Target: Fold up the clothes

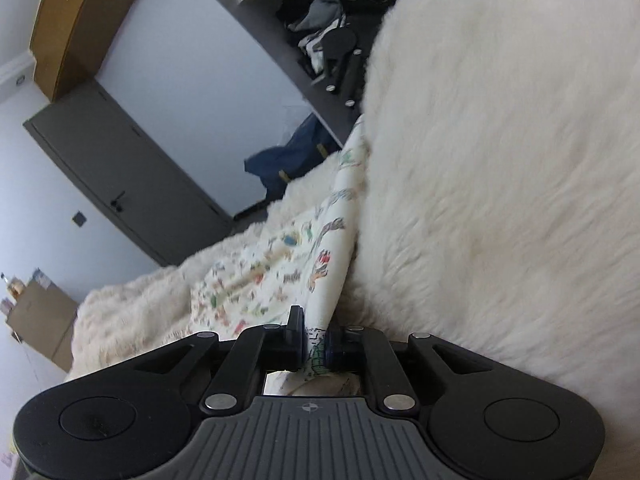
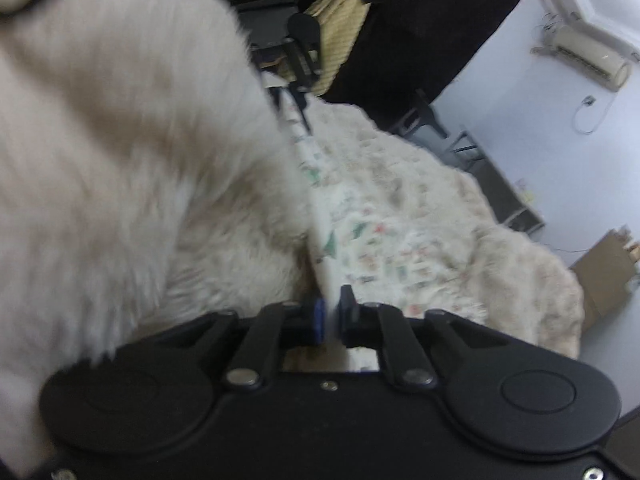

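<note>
A white garment with a small colourful print [image 1: 276, 268] lies on a fluffy white blanket [image 1: 500, 160]. My left gripper [image 1: 316, 340] is shut on one edge of the garment, and the cloth stretches away from it in a taut fold. In the right wrist view the same printed garment [image 2: 380, 248] spreads over the blanket [image 2: 120, 140]. My right gripper [image 2: 329, 316] is shut on another edge of it. The other gripper [image 2: 300, 60] shows far along the stretched edge. Both views are tilted and the right one is blurred.
A dark shelf with clothes and gear [image 1: 320, 40] stands behind the bed, with a blue bag [image 1: 288, 160] below it. A grey door [image 1: 120, 184] and cardboard boxes [image 1: 40, 320] are at the left. An air conditioner [image 2: 588, 56] hangs on the far wall.
</note>
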Available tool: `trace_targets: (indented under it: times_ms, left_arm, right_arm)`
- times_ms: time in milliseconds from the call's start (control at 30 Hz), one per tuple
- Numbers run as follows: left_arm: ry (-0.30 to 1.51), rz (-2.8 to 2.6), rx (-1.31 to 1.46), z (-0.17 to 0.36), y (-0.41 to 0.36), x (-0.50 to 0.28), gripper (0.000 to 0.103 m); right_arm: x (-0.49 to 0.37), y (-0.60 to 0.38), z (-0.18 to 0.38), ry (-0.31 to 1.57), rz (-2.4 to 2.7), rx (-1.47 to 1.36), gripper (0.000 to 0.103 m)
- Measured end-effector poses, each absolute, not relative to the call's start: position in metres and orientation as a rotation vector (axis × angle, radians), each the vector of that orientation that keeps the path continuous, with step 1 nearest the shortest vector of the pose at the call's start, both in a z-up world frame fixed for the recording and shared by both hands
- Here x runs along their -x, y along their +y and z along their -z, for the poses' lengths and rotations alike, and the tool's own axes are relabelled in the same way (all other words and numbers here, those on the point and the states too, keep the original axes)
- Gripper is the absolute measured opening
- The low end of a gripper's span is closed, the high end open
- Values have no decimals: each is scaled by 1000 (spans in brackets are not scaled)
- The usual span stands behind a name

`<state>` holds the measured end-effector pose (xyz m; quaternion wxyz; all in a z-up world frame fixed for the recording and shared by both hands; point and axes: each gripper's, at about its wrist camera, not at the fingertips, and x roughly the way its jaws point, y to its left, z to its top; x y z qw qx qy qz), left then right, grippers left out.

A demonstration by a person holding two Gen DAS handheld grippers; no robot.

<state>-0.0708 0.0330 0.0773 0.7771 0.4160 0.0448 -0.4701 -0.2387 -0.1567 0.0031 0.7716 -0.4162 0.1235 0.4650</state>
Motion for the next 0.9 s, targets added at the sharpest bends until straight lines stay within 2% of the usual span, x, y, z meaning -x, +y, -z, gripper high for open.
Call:
trace_targets:
  times_ms: [200,367,400,433,467,500,533,567,700,733,800,833,900]
  left_arm:
    - [74,925,-877,-118,19,-11,9]
    - [160,830,-921,-135,-9,-125,10]
    - [187,788,-899,-134,-14,-155,14]
    - [212,729,-877,-127,-20,-184,32]
    - [231,677,-871,-119,-24,-202,46]
    - [276,578,-872,-104,-29,-221,56]
    - [314,508,-867,-92,-31,-232,48]
    - [336,516,-829,-88,-27,-233,46]
    - [329,575,-694,-84,-10,-200,47]
    - [320,587,-699,-83,-10,-183,52]
    - [304,641,-728,-76,-16,-137,52]
    - [289,664,-778,-69,-23,-116,58]
    - [254,684,-899,-53,-37,-82,72]
  right_arm:
    - [182,-172,-40,235,-976,871,5]
    - [52,-172,-78,297,-859,878,5]
    - [32,-170,-76,301,-815,877,6]
    - [14,-168,-71,305,-759,863,12]
    - [-3,-165,-66,310,-704,849,29]
    - [-20,-163,-60,322,-647,833,38]
    - [-36,-160,-47,367,-582,812,42]
    - [-48,-158,-36,405,-533,792,36]
    - [-22,-157,-12,418,-644,742,37]
    - [-2,-154,-6,402,-649,721,38]
    - [11,-149,-5,395,-651,668,39]
    - [16,-144,-4,390,-652,641,42]
    - [49,-133,2,356,-655,630,54]
